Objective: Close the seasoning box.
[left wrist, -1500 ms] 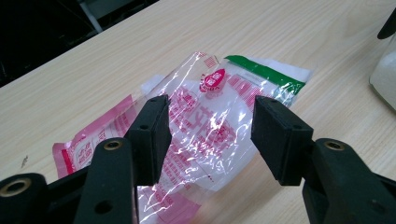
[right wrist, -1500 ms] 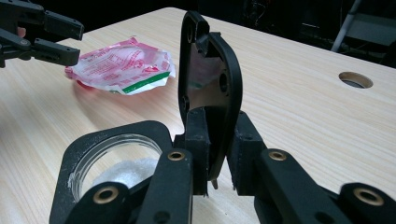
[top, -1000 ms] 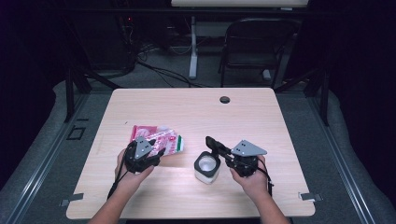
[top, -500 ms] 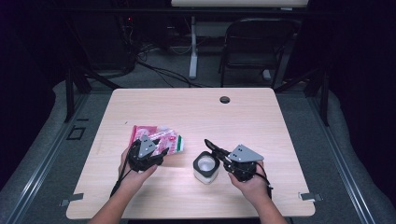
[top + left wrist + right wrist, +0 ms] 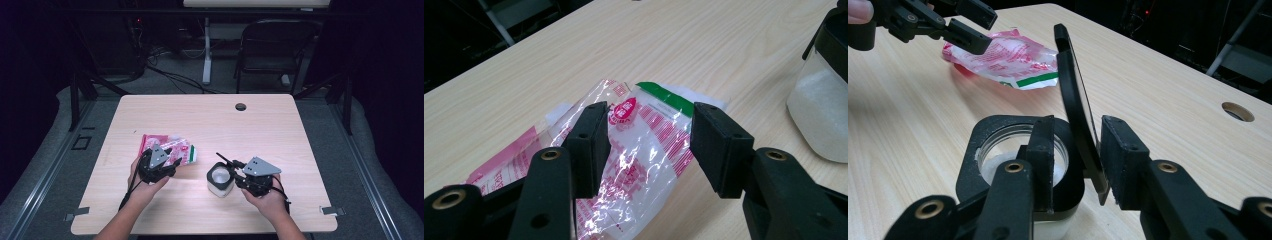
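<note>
A clear bag printed in red and pink with a green strip (image 5: 172, 146) (image 5: 649, 155) (image 5: 1008, 60) lies on the table at centre left. My left gripper (image 5: 175, 161) (image 5: 651, 117) hovers just over it, open, with one pad on each side of the bag and neither pressing. A white jar with a black square collar (image 5: 220, 181) (image 5: 973, 150) (image 5: 819, 110) stands at centre right, uncovered, with white contents. Its black flip lid (image 5: 1075, 90) (image 5: 223, 161) stands upright between the pads of my right gripper (image 5: 231, 168) (image 5: 1078, 132), whose jaws have just been opening off it.
A round cable hole (image 5: 241, 106) (image 5: 1238, 111) sits near the table's far edge. A dark chair (image 5: 275, 50) and cables stand on the floor beyond. Bare wood stretches behind the bag and jar and to the right.
My right gripper has shifted slightly toward me beside the jar, with the lid staying raised. The left gripper and the bag have not moved.
</note>
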